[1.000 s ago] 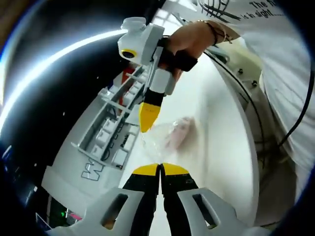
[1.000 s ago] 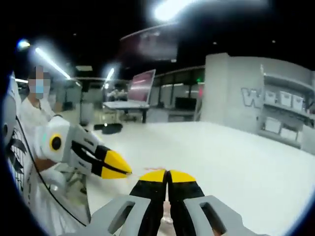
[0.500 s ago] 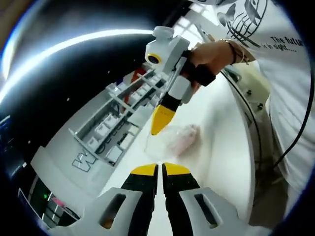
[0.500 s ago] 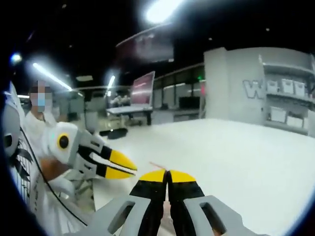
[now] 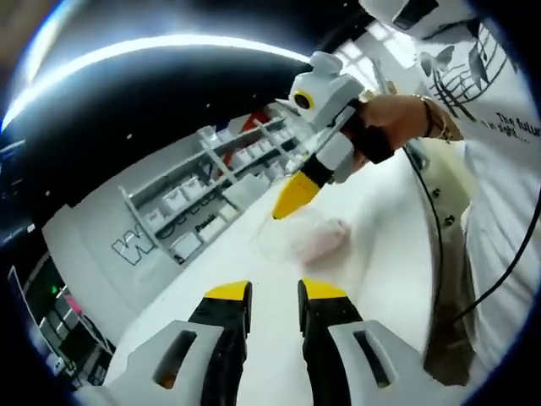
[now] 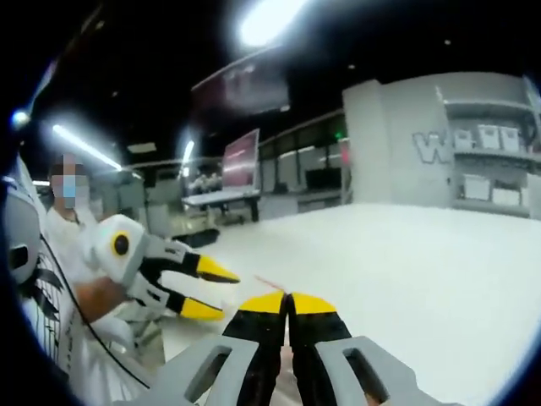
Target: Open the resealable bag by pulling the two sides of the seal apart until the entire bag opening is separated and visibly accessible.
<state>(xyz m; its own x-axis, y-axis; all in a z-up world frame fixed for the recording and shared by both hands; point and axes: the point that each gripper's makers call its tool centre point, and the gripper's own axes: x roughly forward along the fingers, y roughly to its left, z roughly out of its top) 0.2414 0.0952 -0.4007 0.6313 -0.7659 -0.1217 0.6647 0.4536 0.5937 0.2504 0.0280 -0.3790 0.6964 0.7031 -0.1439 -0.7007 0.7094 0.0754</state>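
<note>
Clear resealable bag (image 5: 306, 237), pinkish contents, top edge pinched by right claw (image 5: 287, 205)

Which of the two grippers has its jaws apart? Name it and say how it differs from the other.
The left gripper: its yellow-tipped jaws stand apart with white table showing between them. The right gripper has its jaws pressed together, pinching the clear bag at its edge.

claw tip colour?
Yellow tips on black, clearest in the left gripper view: left claw, right claw.
</note>
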